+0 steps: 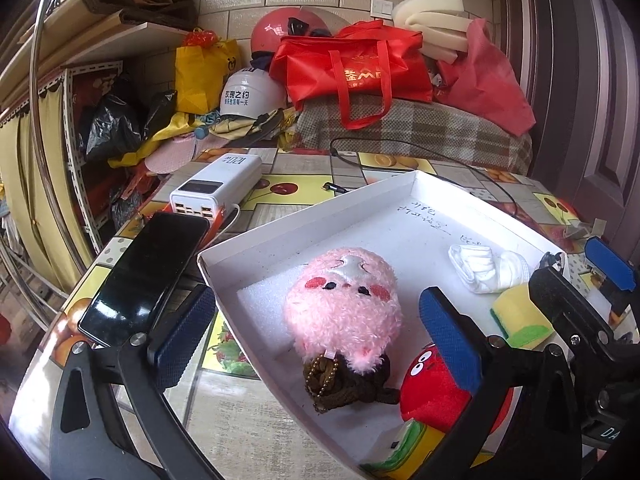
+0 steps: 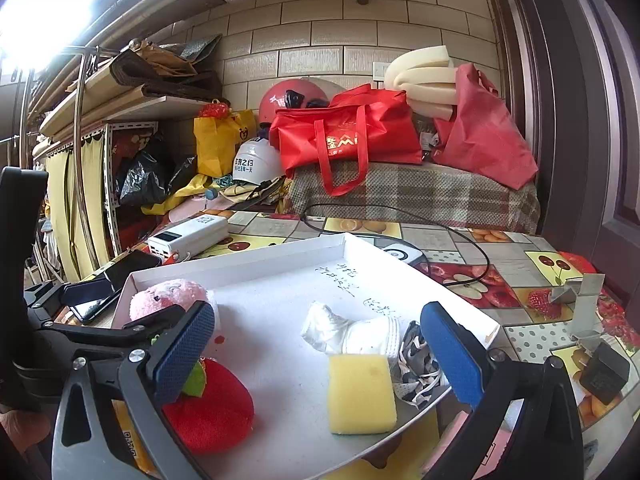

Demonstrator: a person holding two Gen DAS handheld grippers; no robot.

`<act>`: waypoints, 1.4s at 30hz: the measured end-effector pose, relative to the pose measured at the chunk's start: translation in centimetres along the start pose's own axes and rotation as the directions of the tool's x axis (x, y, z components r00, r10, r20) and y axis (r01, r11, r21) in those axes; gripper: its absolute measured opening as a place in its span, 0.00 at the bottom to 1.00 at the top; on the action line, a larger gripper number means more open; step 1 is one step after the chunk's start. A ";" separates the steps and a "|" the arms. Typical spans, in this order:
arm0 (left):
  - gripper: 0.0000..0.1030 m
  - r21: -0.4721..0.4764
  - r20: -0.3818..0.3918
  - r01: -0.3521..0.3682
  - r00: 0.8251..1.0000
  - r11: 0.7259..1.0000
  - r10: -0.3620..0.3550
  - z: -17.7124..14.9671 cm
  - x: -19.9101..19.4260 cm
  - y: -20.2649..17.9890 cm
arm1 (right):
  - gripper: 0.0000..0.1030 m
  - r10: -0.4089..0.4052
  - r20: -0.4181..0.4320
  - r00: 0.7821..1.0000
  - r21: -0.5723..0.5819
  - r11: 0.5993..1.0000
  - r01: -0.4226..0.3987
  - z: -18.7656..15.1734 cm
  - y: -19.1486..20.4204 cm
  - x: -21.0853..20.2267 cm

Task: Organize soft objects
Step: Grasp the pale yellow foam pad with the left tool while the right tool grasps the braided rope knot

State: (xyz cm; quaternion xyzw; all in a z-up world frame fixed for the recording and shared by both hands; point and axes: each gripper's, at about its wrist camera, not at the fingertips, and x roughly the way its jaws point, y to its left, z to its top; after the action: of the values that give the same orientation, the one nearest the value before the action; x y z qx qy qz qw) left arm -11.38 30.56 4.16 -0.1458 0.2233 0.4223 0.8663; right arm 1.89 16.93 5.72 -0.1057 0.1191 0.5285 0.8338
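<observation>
Since the soft things already lie gathered in the white tray (image 2: 240, 268), we hold both the left gripper (image 1: 316, 336) and right gripper (image 2: 320, 344) spread wide and empty (pink plush (image 1: 344, 304) toward its left edge, yellow sponge (image 2: 362, 392) at its near edge).

this looks like a lived-in home, in a corner used for storage. the wall (image 2: 320, 40) is faced with beige brick-pattern tile and carries a light switch (image 1: 382, 8). the surface (image 2: 500, 276) wears a plastic cloth printed with fruit. behind it household things are heaped: a red helmet (image 1: 276, 28), a white helmet (image 1: 250, 92), a red tote bag (image 1: 356, 68), a yellow bag (image 1: 202, 76), rolled foam (image 2: 420, 76) and a plaid cover (image 2: 420, 192). to the left stands a metal angle shelf (image 2: 108, 184) hung with a yellow curtain and stuffed with black plastic bags (image 1: 108, 124). a dark wooden door (image 2: 580, 120) closes the right side.
</observation>
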 end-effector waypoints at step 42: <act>0.88 0.421 -0.317 0.535 0.843 0.732 -0.435 -8.5 -8.2 -22.1 | 1.00 0.073 -0.352 0.933 0.136 0.990 -0.026 -7.5 -18.6 -8.9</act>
State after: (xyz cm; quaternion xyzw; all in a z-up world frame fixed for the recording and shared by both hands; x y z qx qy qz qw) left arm -0.42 8.06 2.43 -0.0140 0.3618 0.0924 0.9276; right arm 14.40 -0.72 2.34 -0.1424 0.3048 0.5126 0.7899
